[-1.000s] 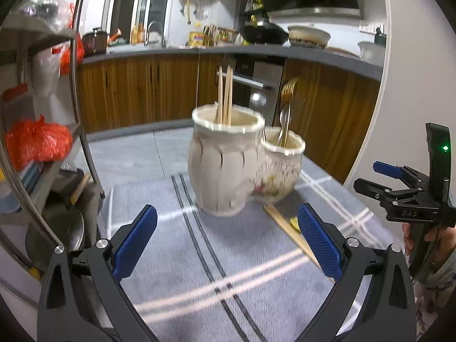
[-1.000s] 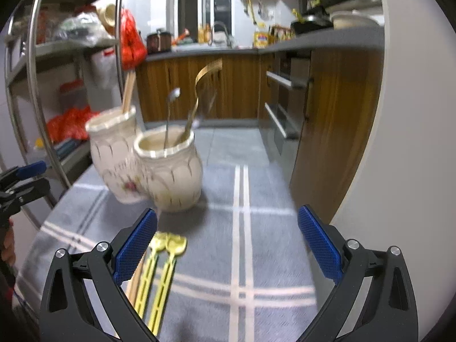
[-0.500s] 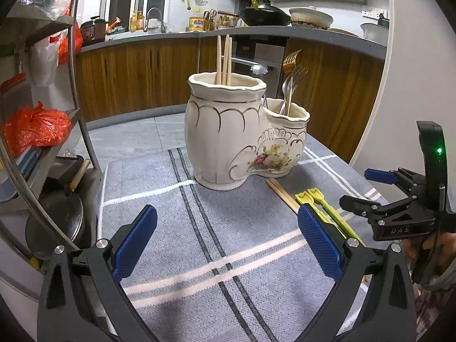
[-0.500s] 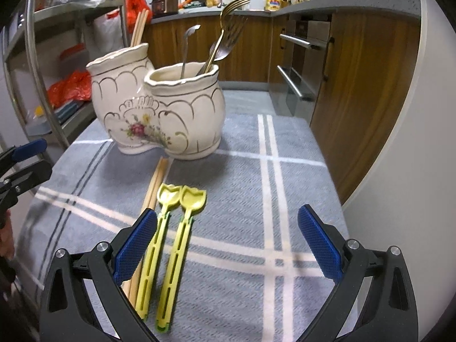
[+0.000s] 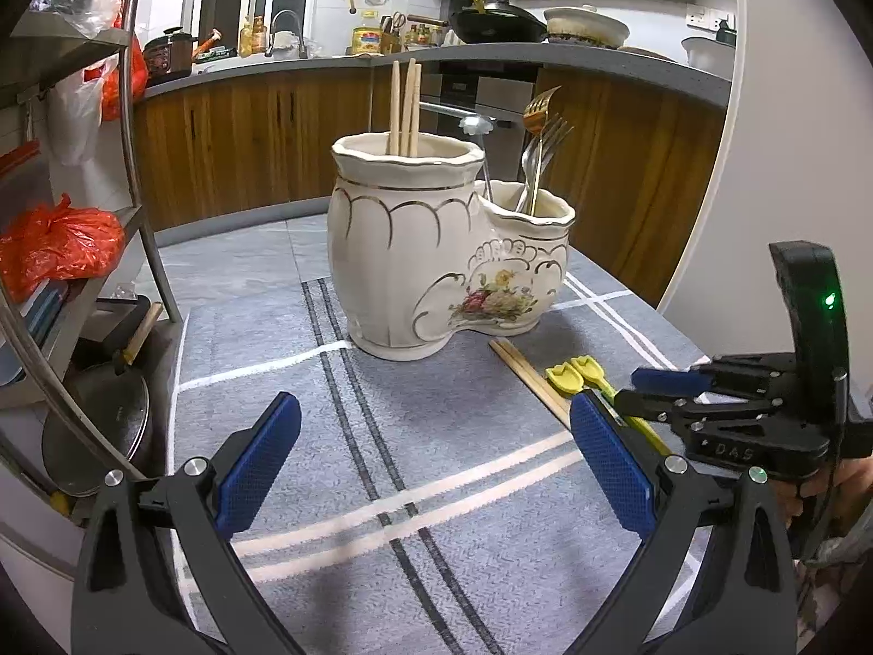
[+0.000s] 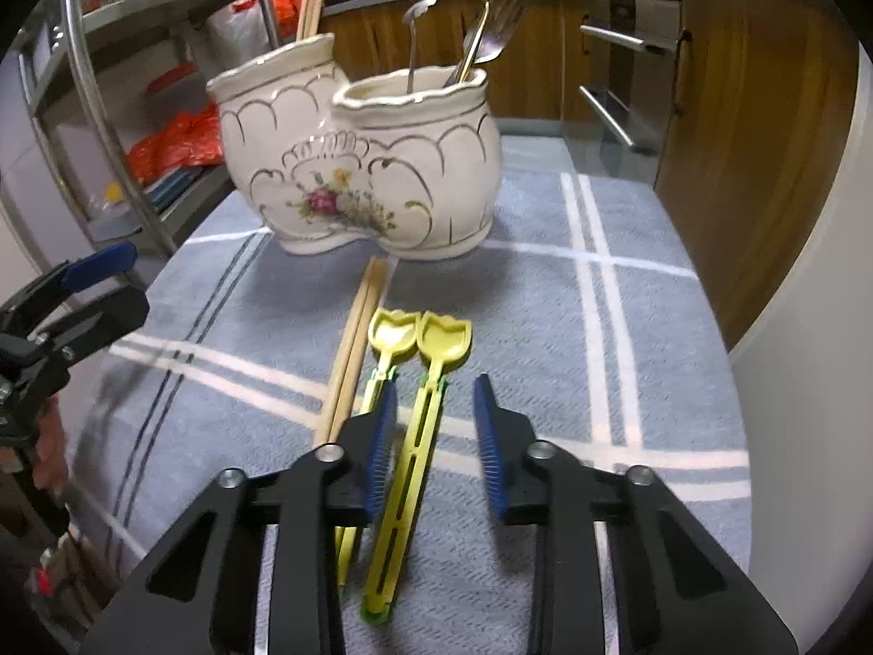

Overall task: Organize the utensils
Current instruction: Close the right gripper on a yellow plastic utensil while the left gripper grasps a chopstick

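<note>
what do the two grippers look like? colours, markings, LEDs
Both match: black angular frames with triangular cutouts, silver pivot screws, blue ribbed pads on the fingers. Seen from the left gripper, the right gripper body reads "DAS" in pale lettering and shows green LEDs. No cables or sleeves clearly visible.

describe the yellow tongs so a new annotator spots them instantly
Start at the white floral ceramic utensil holder on the grey striped cloth. Just in front of it lie the yellow tongs, beside a pair of wooden chopsticks. They are bright yellow plastic with two tulip-shaped tips; nothing else loose is coloured.
</note>
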The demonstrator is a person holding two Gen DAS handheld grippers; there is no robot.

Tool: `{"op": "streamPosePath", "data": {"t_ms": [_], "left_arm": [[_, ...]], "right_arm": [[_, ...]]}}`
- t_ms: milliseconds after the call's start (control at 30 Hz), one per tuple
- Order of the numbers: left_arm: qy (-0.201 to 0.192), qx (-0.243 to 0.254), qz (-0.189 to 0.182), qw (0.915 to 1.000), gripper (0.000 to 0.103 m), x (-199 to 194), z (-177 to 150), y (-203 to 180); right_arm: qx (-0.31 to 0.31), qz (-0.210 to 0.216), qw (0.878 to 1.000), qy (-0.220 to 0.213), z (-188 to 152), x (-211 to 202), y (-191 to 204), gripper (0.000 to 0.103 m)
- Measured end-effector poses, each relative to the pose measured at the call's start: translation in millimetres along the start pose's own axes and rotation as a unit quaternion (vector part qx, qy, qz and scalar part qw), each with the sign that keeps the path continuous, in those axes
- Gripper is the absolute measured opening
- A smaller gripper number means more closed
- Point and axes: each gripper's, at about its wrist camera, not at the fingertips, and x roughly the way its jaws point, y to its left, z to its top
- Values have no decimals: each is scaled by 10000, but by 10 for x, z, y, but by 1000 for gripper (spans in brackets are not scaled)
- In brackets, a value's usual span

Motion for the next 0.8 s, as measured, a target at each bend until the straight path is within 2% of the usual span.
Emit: {"op": "streamPosePath", "data": {"t_ms": [167, 233, 300, 533, 800], "left_arm": [[138, 60, 44, 9999, 97, 95, 10, -197], [222, 186, 127, 9995, 97, 156, 3, -314], [275, 283, 170, 9991, 97, 204, -4, -401], [716, 227, 105, 9971, 97, 433, -23, -592], [1244, 185, 483, 9909, 94, 640, -111, -650]], "right_arm": [[-55, -33, 10000, 42, 12, 48, 53, 25], [-50, -41, 10000, 23, 14, 49, 44, 14], [-32, -7, 10000, 6, 17, 51, 25, 12], [52, 114, 9997, -229, 41, -39, -68, 11], [153, 178, 9986, -481, 42, -176, -212, 11]]}}
